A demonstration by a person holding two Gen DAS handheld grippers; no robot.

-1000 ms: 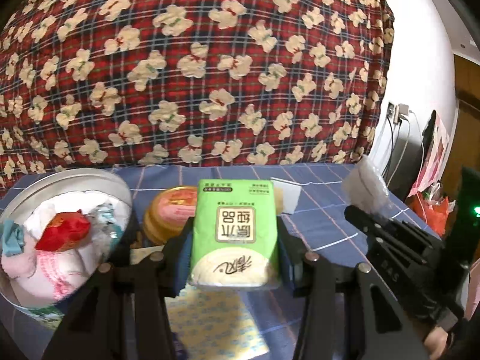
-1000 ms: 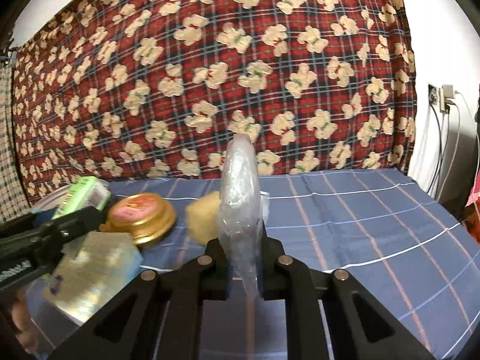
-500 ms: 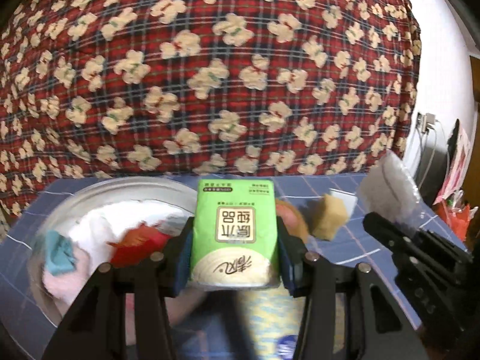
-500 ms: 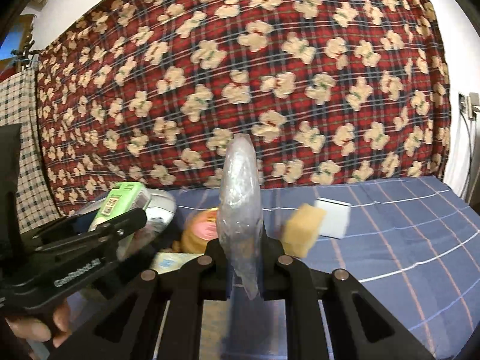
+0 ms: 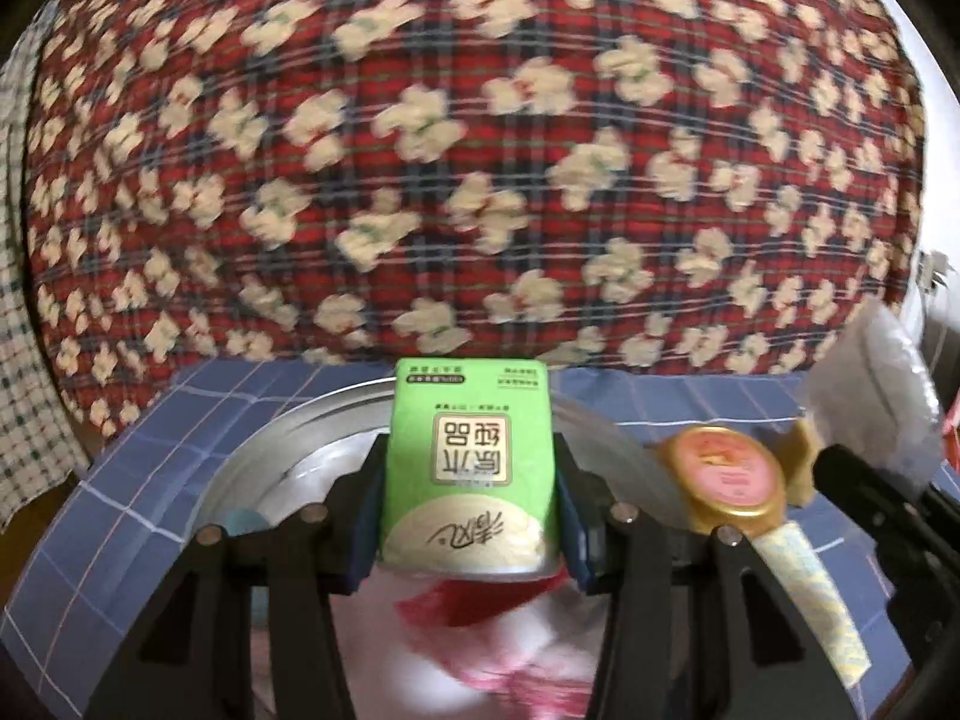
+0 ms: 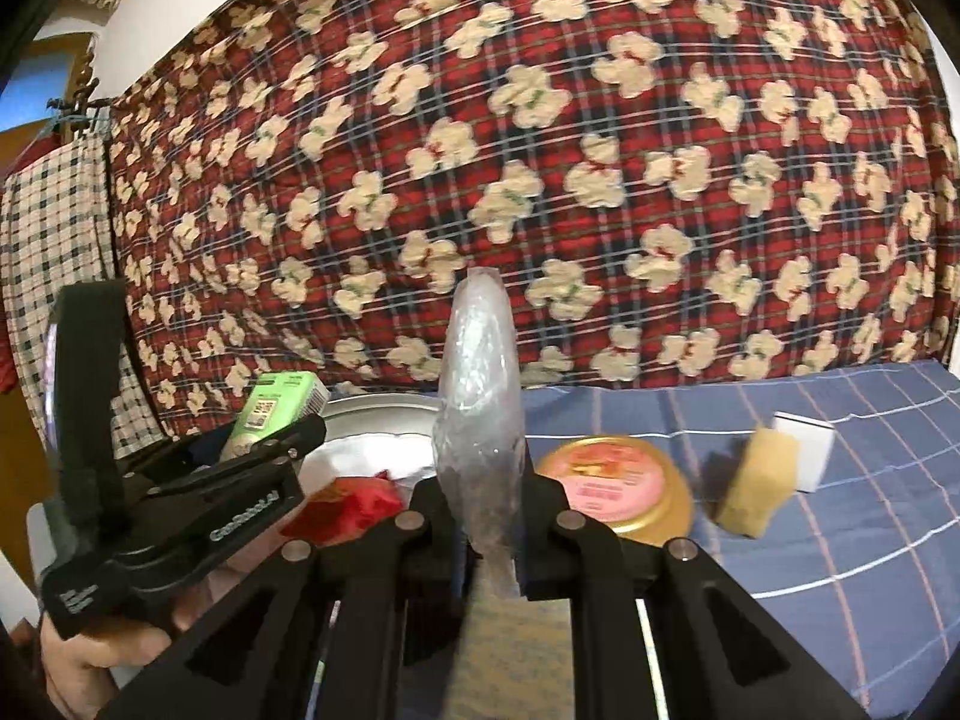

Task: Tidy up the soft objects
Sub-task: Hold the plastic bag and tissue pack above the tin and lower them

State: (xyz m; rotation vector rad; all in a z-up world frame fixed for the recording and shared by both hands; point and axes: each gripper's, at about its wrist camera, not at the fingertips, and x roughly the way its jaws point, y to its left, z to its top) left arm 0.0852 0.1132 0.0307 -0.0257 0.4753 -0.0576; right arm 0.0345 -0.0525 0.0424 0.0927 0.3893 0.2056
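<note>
My left gripper (image 5: pixel 471 525) is shut on a green tissue pack (image 5: pixel 471 462) and holds it over a round metal basin (image 5: pixel 312 450). The basin holds white and pink cloth (image 5: pixel 528 666) and a red item (image 5: pixel 474 597). My right gripper (image 6: pixel 486 540) is shut on a clear plastic-wrapped packet (image 6: pixel 480 402), which stands upright between its fingers. In the right wrist view the left gripper (image 6: pixel 264 438) with the green pack (image 6: pixel 273 411) sits at the left, over the basin (image 6: pixel 372 414). In the left wrist view the right gripper's packet (image 5: pixel 876 396) shows at the right edge.
A gold-rimmed pink tin lid (image 6: pixel 618 489) lies on the blue checked cloth (image 6: pixel 840 570) beside the basin. A yellow sponge (image 6: pixel 759 480) and a white block (image 6: pixel 810 456) lie further right. A red plaid teddy-print blanket (image 6: pixel 540 150) hangs behind. A yellowish flat pack (image 5: pixel 810 594) lies near the tin.
Both grippers have swept to the left, keeping their grips. The basin has moved from the left of the left wrist view to under the green pack. The tin and sponge have slid right.
</note>
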